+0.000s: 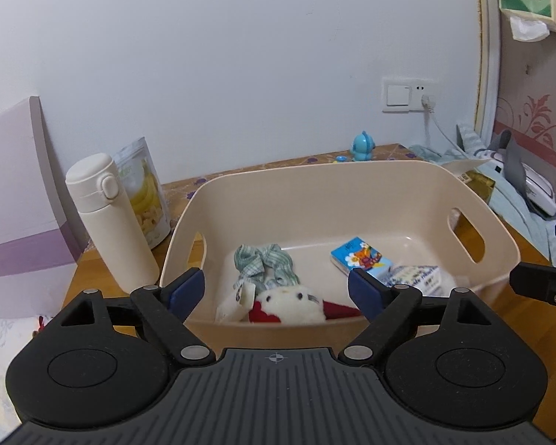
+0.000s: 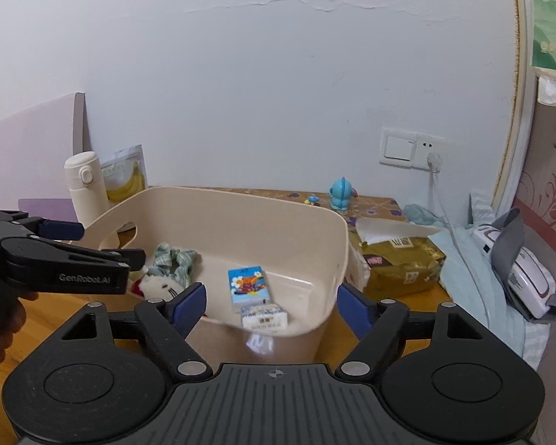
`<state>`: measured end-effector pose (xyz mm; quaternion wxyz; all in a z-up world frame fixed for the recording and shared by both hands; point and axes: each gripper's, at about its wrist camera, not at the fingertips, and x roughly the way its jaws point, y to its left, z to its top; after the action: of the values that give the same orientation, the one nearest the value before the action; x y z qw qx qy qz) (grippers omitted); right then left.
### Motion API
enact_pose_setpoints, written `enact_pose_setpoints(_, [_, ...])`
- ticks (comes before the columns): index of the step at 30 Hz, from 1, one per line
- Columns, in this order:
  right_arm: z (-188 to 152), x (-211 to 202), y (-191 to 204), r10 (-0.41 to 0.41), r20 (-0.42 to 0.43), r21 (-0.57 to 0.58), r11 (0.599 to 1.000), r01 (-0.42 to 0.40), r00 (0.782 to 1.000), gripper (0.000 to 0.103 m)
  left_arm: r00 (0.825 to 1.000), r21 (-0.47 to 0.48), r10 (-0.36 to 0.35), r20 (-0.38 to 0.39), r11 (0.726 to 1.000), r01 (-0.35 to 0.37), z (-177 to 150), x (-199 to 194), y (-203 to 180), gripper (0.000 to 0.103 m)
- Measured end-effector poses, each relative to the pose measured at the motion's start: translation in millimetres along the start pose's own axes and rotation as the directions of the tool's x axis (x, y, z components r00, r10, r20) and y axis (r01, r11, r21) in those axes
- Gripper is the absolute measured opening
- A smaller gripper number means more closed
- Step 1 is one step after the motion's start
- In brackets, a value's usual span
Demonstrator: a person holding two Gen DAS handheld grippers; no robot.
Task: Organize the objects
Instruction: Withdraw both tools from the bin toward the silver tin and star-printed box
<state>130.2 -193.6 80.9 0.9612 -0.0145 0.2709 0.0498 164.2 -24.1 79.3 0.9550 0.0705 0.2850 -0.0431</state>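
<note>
A beige plastic bin (image 1: 315, 193) stands on the wooden table; it also shows in the right wrist view (image 2: 241, 222). Inside lie a white plush toy (image 1: 296, 304) with green checked cloth (image 1: 263, 263), a blue tissue pack (image 1: 359, 257) and a white-blue packet (image 1: 415, 278). The plush (image 2: 159, 285), blue pack (image 2: 248, 283) and packet (image 2: 265, 315) show in the right wrist view too. My left gripper (image 1: 276, 293) is open and empty at the bin's near wall. My right gripper (image 2: 272, 307) is open and empty over the bin's near right corner.
A cream thermos (image 1: 111, 222) and a banana chip pouch (image 1: 146, 193) stand left of the bin. A blue toy figure (image 1: 363, 146) sits at the back. A gold bag (image 2: 400, 267) lies right of the bin. A purple-white box (image 1: 15, 193) leans at far left.
</note>
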Motion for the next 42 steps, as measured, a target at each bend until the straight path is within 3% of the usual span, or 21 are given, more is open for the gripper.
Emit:
enact_pose_setpoints(16, [-50.2, -22.2, -6.6, 0.009, -0.093, -0.011, 1.0, -0.01, 0.996, 0.096, 0.999, 0.007, -0.037, -0.016, 0.999, 0.037, -41.2, -30.4, -11.2, 0.086])
enact_pose_setpoints(23, [-63.9, -24.2, -6.0, -0.006, -0.127, -0.011, 1.0, 0.004, 0.992, 0.098, 0.996, 0.0, -0.085, -0.028, 0.996, 0.085, -57.6, -40.5, -20.8, 0.086])
enact_pose_setpoints(42, [-103.7, -6.9, -7.6, -0.007, -0.232, 0.017, 1.0, 0.011, 0.973, 0.101, 0.985, 0.002, -0.107, -0.136, 0.994, 0.109, -99.4, -20.9, -26.9, 0.086])
